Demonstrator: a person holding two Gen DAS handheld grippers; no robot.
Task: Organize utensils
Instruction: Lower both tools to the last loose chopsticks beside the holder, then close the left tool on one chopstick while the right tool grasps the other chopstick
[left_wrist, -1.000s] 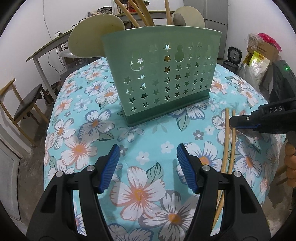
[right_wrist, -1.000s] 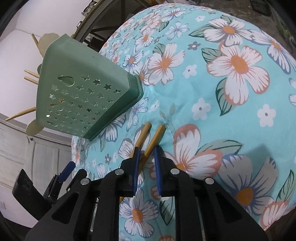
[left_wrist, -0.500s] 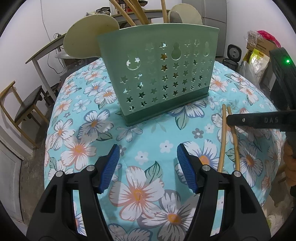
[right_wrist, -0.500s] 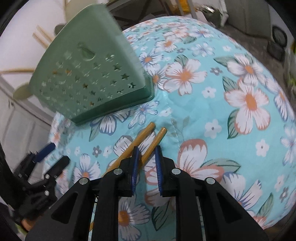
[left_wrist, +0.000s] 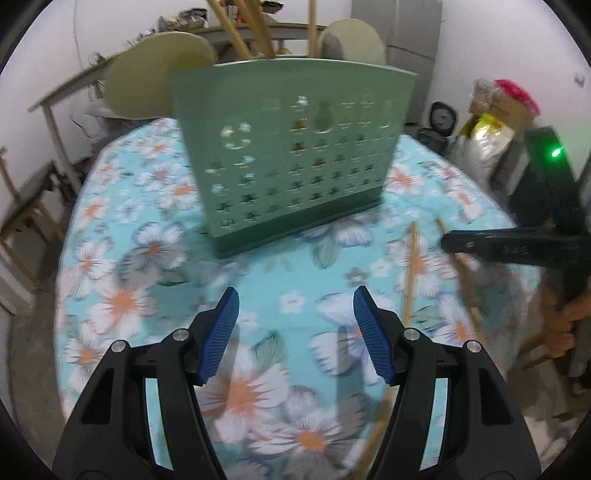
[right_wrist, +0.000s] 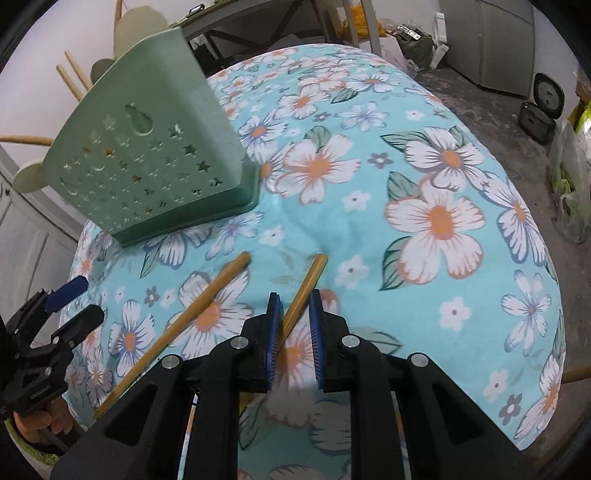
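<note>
A green utensil holder (left_wrist: 291, 158) with star cut-outs stands upright on the flowered tablecloth (left_wrist: 122, 295), with wooden handles (left_wrist: 240, 33) and pale round spoon heads (left_wrist: 159, 74) sticking out of its top. My left gripper (left_wrist: 295, 295) hovers open in front of it, nothing between its pads. Two long wooden sticks lie to the right. My right gripper (right_wrist: 295, 295) is shut on the right stick (right_wrist: 308, 277), near its far end. The other stick (right_wrist: 207, 299) lies loose beside it, angled away. The holder (right_wrist: 147, 166) is up left of them, and the left gripper (right_wrist: 79, 304) is at the far left.
The round table drops off on all sides. A wooden chair (left_wrist: 26, 206) stands to its left, and bags and boxes (left_wrist: 491, 122) to its right. A grey cabinet (right_wrist: 506, 44) and black appliances (right_wrist: 537, 118) stand on the floor beyond. A hand (left_wrist: 561, 325) holds the right gripper.
The right gripper rolled with one stick between its pads, and that stick's far end swung away from the other stick, which stayed on the cloth. The left gripper stayed open and tilted slightly.
</note>
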